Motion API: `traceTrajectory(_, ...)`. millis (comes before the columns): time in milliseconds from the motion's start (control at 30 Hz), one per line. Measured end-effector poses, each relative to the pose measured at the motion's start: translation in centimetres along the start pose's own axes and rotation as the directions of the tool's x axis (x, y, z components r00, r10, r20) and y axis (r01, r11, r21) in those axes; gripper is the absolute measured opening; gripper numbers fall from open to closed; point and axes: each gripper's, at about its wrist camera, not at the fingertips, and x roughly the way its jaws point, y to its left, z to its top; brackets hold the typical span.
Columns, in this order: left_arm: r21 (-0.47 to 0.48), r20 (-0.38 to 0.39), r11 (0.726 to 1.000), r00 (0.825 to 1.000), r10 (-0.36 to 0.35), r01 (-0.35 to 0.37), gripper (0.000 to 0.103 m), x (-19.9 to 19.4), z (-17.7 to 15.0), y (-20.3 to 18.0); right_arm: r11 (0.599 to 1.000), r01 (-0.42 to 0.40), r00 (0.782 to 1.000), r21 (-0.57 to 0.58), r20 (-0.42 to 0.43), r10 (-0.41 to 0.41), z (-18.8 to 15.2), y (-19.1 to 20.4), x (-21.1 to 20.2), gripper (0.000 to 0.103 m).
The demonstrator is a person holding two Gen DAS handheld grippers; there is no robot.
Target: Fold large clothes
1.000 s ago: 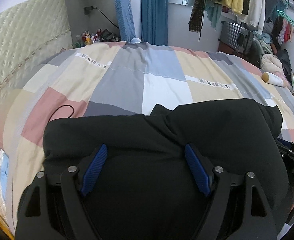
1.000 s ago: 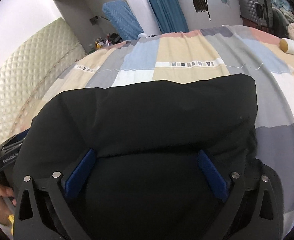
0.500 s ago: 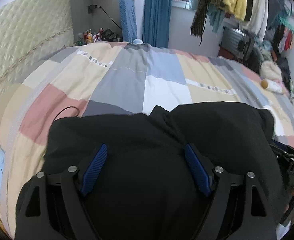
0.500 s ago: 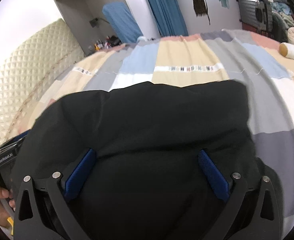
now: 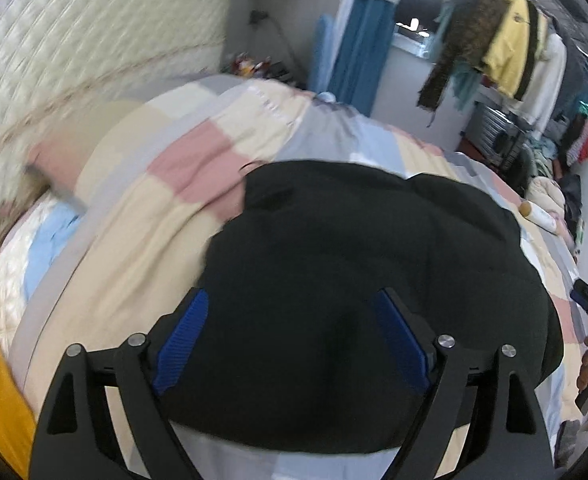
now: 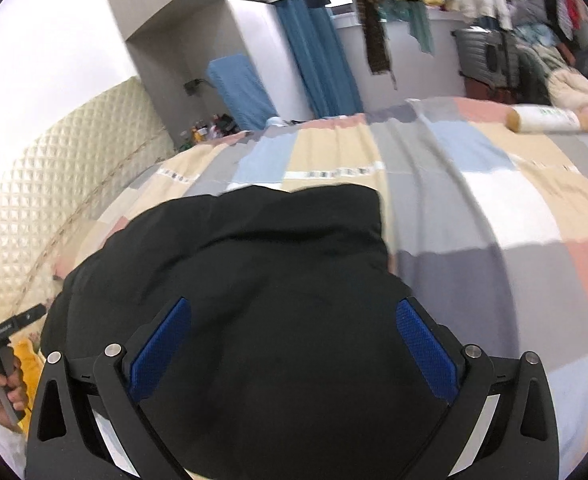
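Left wrist view: your left gripper (image 5: 290, 338) stands with its blue pads (image 5: 182, 340) spread wide over the black garment (image 5: 373, 248), which fills the centre and lower half of the frame and lies bunched on the patchwork bedspread (image 5: 150, 232); whether the pads touch the cloth cannot be told, but nothing is pinched between them. Right wrist view: your right gripper (image 6: 294, 354) is likewise wide apart above the same garment (image 6: 254, 272), whose far edge (image 6: 305, 192) lies folded across the middle of the frame, with bare bedspread (image 6: 513, 208) to the right. Judged from this, the fold is partly made and the bundle wants squaring. Before you close, bring each gripper down to an outer edge instead of the thick middle, take all layers in one bite, and keep both sides level so that the fold line runs straight. The garment looks thick, soft and matte, with rounded puffy edges; it will likely spring open unless pressed flat after each fold. The bedspread is smooth cotton-like cloth in pink, beige, grey and pale blue blocks, soft underneath, so expect it to drag along if you slide the bundle. A quilted cream headboard (image 5: 94, 40) fills the upper left; a white bottle (image 6: 545, 119) lies at upper right, well clear.
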Motion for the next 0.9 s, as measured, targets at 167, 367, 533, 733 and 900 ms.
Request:
traceTrajectory(167,-0.100,-0.059,0.995,0.998,-0.010,0.004,0.089,1.3,-0.4,3.6,0.989,0.010,1.000,0.148,-0.025,-0.006,-1.1,-3.9,1.0,0.103)
traceTrajectory(367,-0.128,-0.075,0.985,0.989,-0.130,0.119,0.090,3.2,-0.9,4.3,0.993,0.061,0.991,0.097,-0.121,-0.049,-2.5,-3.8,4.1,0.100)
traceTrajectory(533,-0.116,-0.021,0.979,0.985,-0.172,0.168,0.078,3.5,-0.9,3.4,0.996,-0.015,0.990,0.086,-0.141,0.027,-2.9,-2.3,5.1,0.067)
traceTrajectory(733,-0.093,0.038,0.978,0.982,-0.184,0.187,0.017,2.3,-0.4,2.6,0.999,0.021,0.996,-0.050,-0.083,-0.025,-2.1,1.5,2.8,0.011)
traceTrajectory(900,-0.136,0.065,0.964,0.973,-0.221,0.228,0.008,-0.1,-0.7,3.2,0.998,0.051,0.997,-0.039,-0.060,-0.053,-2.5,1.2,1.4,0.007)
